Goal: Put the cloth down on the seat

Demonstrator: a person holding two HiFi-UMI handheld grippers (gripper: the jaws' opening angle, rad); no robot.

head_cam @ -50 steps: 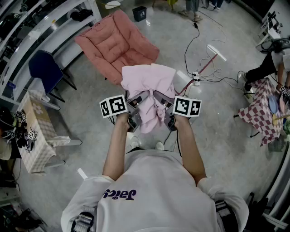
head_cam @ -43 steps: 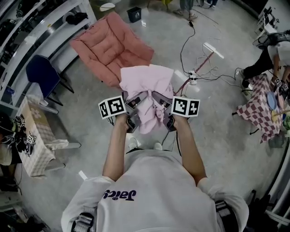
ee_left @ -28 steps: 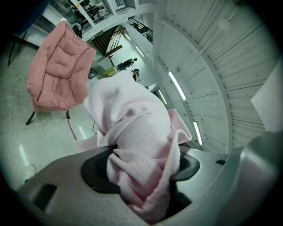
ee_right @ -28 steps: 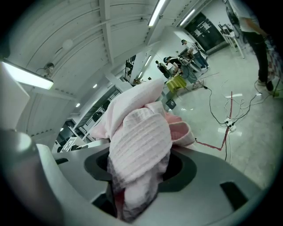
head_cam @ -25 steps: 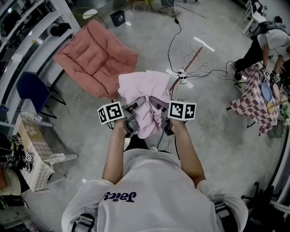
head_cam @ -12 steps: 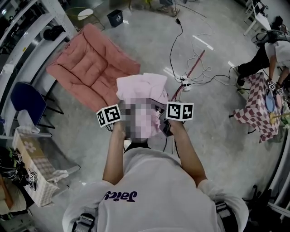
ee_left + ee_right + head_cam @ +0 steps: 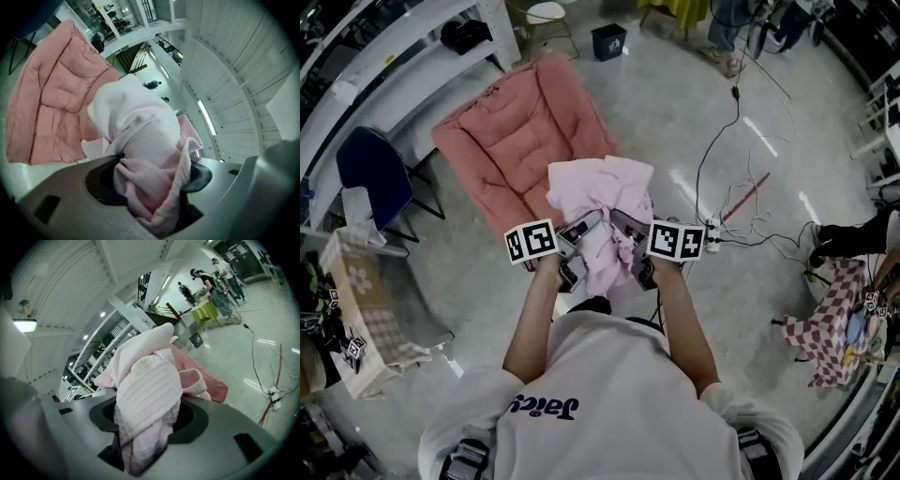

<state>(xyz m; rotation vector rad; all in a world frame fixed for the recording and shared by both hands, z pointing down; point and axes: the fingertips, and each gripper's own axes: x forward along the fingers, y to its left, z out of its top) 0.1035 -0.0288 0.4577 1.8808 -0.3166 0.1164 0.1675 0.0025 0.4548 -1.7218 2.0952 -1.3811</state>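
Observation:
A bunched pale pink cloth (image 7: 600, 192) hangs in the air in front of the person, gripped from both sides. My left gripper (image 7: 574, 246) is shut on its left part and my right gripper (image 7: 628, 246) on its right part. In the left gripper view the cloth (image 7: 140, 140) fills the gap between the jaws, with the salmon-pink cushioned seat (image 7: 47, 103) beyond it. The right gripper view shows the cloth (image 7: 145, 385) bulging out of the jaws the same way. The seat (image 7: 520, 141) lies on the floor just beyond and left of the cloth.
A blue chair (image 7: 370, 164) and a white shelf unit (image 7: 394, 56) stand left of the seat. A small cloth-covered table (image 7: 356, 291) is at the near left. Cables (image 7: 731, 187) and a power strip (image 7: 712, 247) lie on the floor at right. A dark bin (image 7: 607, 40) stands far ahead.
The person has walked and turned toward the seat, which now lies closer, right behind the cloth. Both grippers hold the cloth the same way.

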